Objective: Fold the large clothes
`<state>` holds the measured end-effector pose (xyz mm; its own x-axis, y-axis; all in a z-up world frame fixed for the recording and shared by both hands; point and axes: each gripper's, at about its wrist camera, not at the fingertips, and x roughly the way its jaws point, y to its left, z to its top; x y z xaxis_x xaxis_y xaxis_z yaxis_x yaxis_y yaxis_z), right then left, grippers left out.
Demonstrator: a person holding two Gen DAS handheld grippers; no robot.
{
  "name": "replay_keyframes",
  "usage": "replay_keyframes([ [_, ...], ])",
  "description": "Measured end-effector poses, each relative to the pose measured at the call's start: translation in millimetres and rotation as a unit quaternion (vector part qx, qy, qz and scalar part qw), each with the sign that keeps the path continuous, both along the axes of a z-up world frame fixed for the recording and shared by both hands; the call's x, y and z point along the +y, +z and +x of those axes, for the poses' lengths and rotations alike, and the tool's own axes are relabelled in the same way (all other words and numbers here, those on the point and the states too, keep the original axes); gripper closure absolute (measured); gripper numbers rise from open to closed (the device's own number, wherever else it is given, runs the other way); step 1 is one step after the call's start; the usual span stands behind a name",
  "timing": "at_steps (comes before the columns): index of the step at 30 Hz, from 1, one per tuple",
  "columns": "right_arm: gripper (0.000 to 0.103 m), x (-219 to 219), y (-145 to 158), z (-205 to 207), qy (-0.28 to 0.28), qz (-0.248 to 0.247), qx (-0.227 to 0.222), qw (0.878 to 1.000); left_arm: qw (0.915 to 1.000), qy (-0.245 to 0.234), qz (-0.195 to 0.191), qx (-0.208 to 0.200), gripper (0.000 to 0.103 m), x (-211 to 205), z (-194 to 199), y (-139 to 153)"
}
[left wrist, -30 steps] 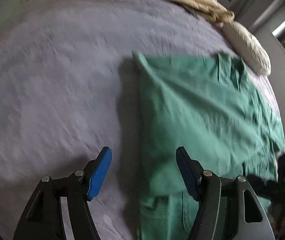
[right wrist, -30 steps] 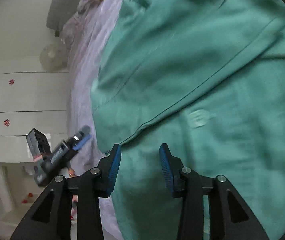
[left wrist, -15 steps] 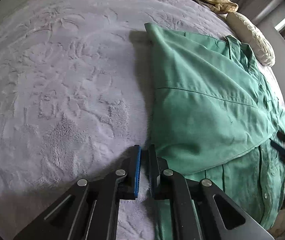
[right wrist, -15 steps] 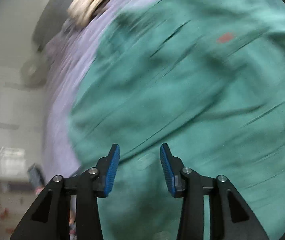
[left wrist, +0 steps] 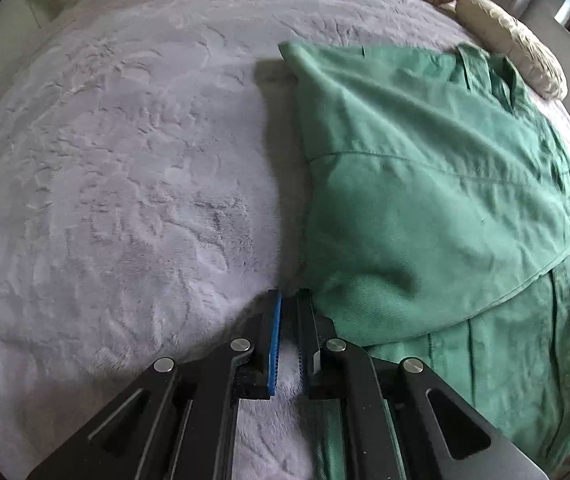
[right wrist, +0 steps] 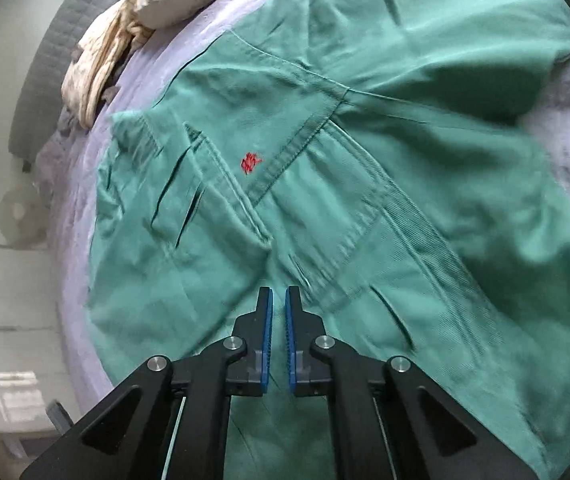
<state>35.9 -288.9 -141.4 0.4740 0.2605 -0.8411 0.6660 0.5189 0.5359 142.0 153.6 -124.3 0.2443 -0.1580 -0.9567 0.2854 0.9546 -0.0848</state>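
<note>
The left gripper [left wrist: 289, 312] is closed with nothing in it, tips at the shirt's [left wrist: 425, 208] near folded edge over the blanket [left wrist: 125, 160]. The right gripper [right wrist: 279, 312] hangs over the shirt front, jaws closing and almost together, no cloth between them. The shirt lies spread on the bed, one side panel already folded in across the body. Likely left: the other side, then halving lengthwise. At the far edge lie a pillow [left wrist: 513, 48] and beige cloth [right wrist: 101, 60].

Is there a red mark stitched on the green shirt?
Yes, the right wrist view shows a small red embroidered mark on the green shirt, beside a seam.
</note>
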Motion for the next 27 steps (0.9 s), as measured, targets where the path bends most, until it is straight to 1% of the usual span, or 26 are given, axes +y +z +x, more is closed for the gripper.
replay_keyframes([
  [3, 0.091, -4, 5, -20, 0.016, -0.003, 0.003, 1.0, 0.9999, 0.007, 0.001, -0.016, 0.092, -2, -7, 19],
  [4, 0.085, -3, 6, -25, 0.02, 0.003, 0.001, 1.0, 0.9998, 0.007, 0.0, -0.018, 0.092, -5, -10, 26],
  [5, 0.072, -5, 8, -33, 0.021, 0.008, 0.0, 1.0, 0.9998, 0.005, -0.002, -0.02, 0.092, -8, -12, 33],
  [6, 0.064, -6, 9, -38, 0.019, 0.012, -0.002, 1.0, 0.9998, 0.001, -0.003, -0.021, 0.092, -13, -16, 39],
  [7, 0.049, -6, 11, -45, 0.017, 0.016, -0.004, 1.0, 0.9998, -0.002, -0.002, -0.022, 0.092, -17, -20, 43],
  [8, 0.044, -6, 12, -52, 0.017, 0.017, -0.009, 1.0, 0.9997, -0.006, 0.003, -0.024, 0.092, -23, -24, 46],
  [10, 0.042, -4, 16, -59, 0.022, 0.019, -0.014, 0.999, 0.9996, -0.014, 0.01, -0.024, 0.092, -42, -34, 49],
  [12, 0.041, -4, 17, -66, 0.027, 0.021, -0.014, 0.999, 0.9996, -0.022, 0.009, -0.015, 0.092, -59, -37, 47],
  [15, 0.032, -7, 17, -75, 0.027, 0.03, -0.018, 0.999, 0.9991, -0.042, 0.012, -0.002, 0.092, -94, -48, 43],
  [17, 0.031, -11, 17, -81, 0.024, 0.038, -0.022, 0.999, 0.9982, -0.059, 0.013, -0.006, 0.092, -116, -58, 41],
  [18, 0.031, -14, 17, -85, 0.024, 0.041, -0.024, 0.999, 0.9978, -0.065, 0.012, -0.006, 0.089, -124, -62, 41],
  [19, 0.03, -16, 18, -88, 0.024, 0.043, -0.027, 0.998, 0.9974, -0.071, 0.01, -0.002, 0.055, -132, -66, 40],
  [20, 0.029, -18, 19, -91, 0.025, 0.045, -0.029, 0.998, 0.9972, -0.074, 0.011, 0.0, 0.002, -140, -70, 39],
  [21, 0.029, -21, 20, -94, 0.025, 0.044, -0.032, 0.998, 0.9973, -0.069, 0.018, -0.013, 0.002, -149, -75, 41],
  [22, 0.029, -24, 21, -96, 0.025, 0.044, -0.035, 0.998, 0.9967, -0.075, 0.021, -0.021, 0.001, -156, -79, 43],
  [23, 0.029, -27, 22, -99, 0.024, 0.044, -0.037, 0.998, 0.9957, -0.087, 0.025, -0.02, 0.001, -166, -82, 42],
  [25, 0.028, -34, 24, -105, 0.021, 0.044, -0.044, 0.998, 0.9952, -0.093, 0.028, -0.012, 0.001, -180, -85, 41],
  [26, 0.022, -38, 25, -107, 0.02, 0.044, -0.047, 0.998, 0.9951, -0.095, 0.026, -0.005, 0.001, -188, -85, 39],
  [27, 0.019, -42, 26, -110, 0.017, 0.045, -0.05, 0.998, 0.9949, -0.097, 0.028, 0.002, 0.001, -197, -86, 38],
])
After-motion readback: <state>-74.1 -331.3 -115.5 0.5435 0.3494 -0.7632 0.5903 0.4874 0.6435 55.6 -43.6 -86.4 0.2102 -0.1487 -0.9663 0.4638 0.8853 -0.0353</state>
